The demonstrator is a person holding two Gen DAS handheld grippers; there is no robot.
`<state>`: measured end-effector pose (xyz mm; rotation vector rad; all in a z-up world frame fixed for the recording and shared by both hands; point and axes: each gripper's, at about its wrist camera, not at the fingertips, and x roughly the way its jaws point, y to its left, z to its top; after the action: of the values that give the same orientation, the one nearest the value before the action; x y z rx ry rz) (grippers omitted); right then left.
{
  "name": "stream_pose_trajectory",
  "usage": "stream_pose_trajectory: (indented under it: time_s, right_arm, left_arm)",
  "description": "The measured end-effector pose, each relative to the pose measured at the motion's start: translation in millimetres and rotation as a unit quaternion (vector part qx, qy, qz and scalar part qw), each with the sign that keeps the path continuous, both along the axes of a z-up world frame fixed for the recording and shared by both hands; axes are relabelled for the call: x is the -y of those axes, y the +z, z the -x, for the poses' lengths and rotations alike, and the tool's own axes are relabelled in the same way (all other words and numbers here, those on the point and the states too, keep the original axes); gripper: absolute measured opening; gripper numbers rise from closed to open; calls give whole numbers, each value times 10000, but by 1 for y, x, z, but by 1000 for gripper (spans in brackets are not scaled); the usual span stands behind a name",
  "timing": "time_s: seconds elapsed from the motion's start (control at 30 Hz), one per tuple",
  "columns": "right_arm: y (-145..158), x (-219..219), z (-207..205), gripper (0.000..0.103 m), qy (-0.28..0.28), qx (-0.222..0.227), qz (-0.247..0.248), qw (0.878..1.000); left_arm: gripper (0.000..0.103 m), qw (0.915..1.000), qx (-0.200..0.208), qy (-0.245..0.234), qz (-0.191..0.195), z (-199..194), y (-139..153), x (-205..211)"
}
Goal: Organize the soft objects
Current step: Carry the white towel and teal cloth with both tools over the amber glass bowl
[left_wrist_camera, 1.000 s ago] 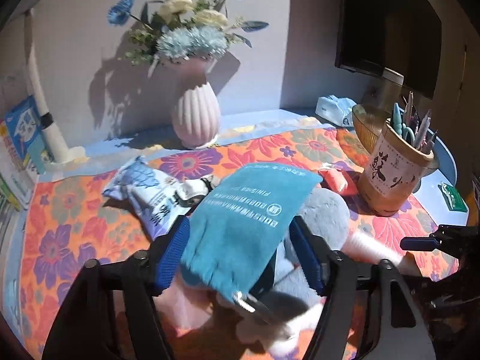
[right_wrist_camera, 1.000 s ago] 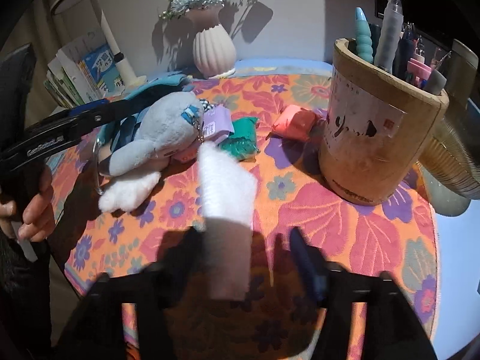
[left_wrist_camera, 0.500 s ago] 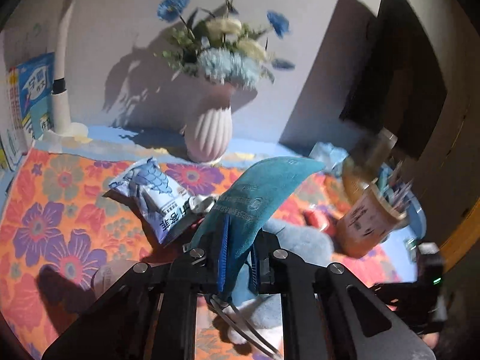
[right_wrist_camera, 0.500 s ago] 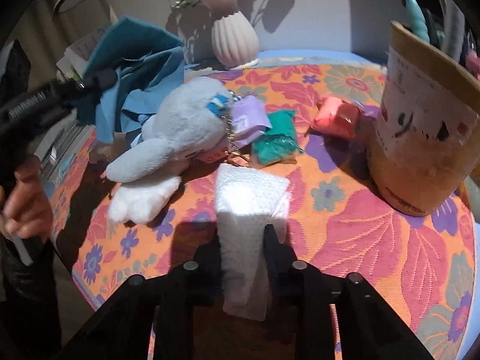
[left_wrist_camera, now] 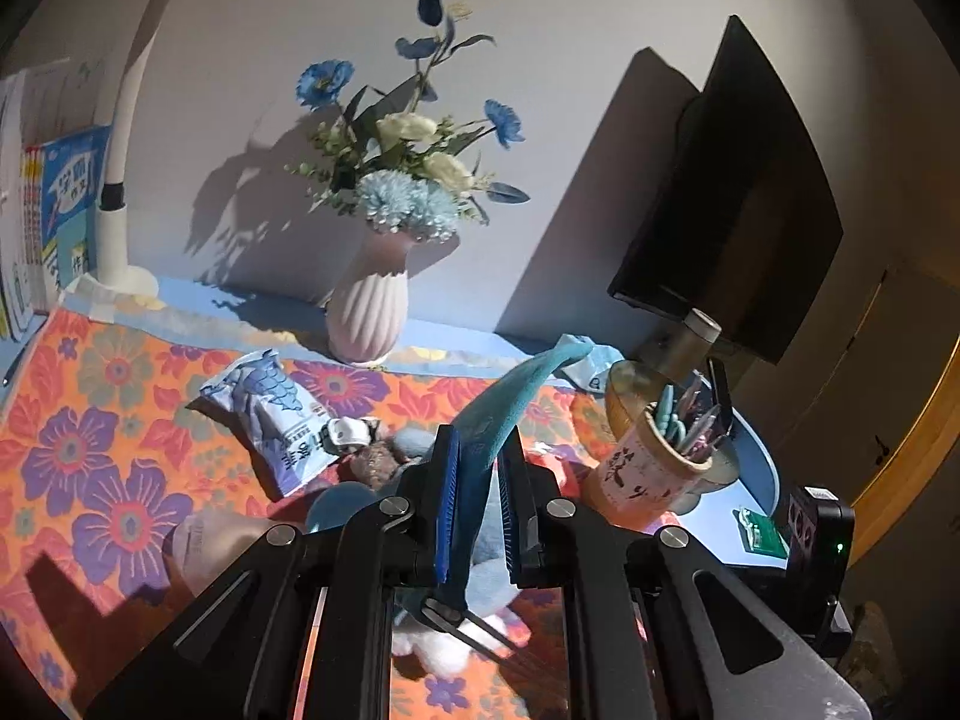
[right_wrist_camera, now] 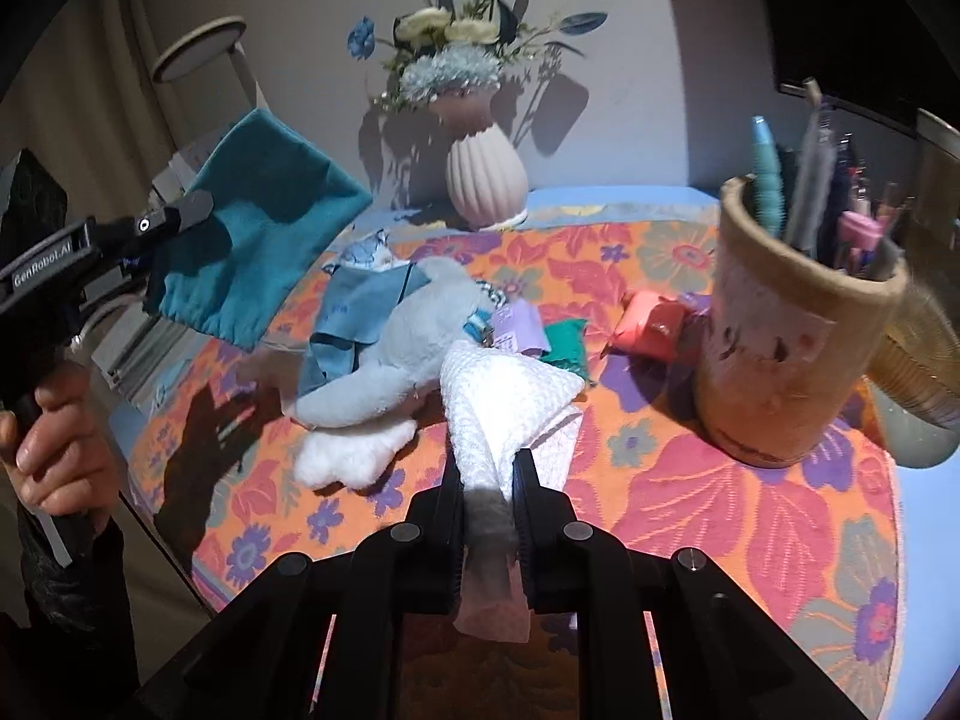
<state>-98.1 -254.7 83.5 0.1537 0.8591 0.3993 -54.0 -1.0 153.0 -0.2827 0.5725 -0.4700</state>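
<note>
My left gripper [left_wrist_camera: 480, 450] is shut on a teal drawstring pouch [left_wrist_camera: 516, 396] and holds it in the air; the pouch also shows at the left of the right wrist view [right_wrist_camera: 252, 252]. My right gripper [right_wrist_camera: 487, 468] is shut on a white knitted cloth [right_wrist_camera: 504, 396], lifted just off the flowered tablecloth [right_wrist_camera: 720, 510]. A grey and white plush toy [right_wrist_camera: 390, 372] lies on the table between the grippers, with a blue cloth [right_wrist_camera: 360, 312] draped on it. A green pouch [right_wrist_camera: 567, 345] and a coral pouch [right_wrist_camera: 651, 321] lie beyond it.
A pen holder [right_wrist_camera: 792, 336] stands at the right, with a glass bowl [right_wrist_camera: 924, 360] behind it. A pink vase with flowers [left_wrist_camera: 369, 306] stands at the back. A snack bag [left_wrist_camera: 270, 414] lies left of the plush. A monitor [left_wrist_camera: 732, 210] and a desk lamp [left_wrist_camera: 117, 180] stand by the wall.
Both grippers closed from open: the left on the teal pouch, then lifted it up off the plush; the right on the white cloth, raising it slightly.
</note>
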Motion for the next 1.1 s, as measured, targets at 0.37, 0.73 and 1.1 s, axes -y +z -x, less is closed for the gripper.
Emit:
stream_pose_trajectory:
  time_s: [0.37, 0.73, 1.1]
  right_arm:
    - [14, 28, 12, 14, -312, 100, -93, 9994]
    - [57, 92, 40, 14, -929, 597, -105, 9938]
    - [75, 151, 50, 14, -1375, 659, -142, 9882]
  left_arm:
    - [10, 9996, 140, -226, -79, 16, 16, 27]
    - [10, 9927, 567, -1053, -133, 25, 51, 109]
    - [35, 9843, 278, -1541, -818, 29, 31, 163]
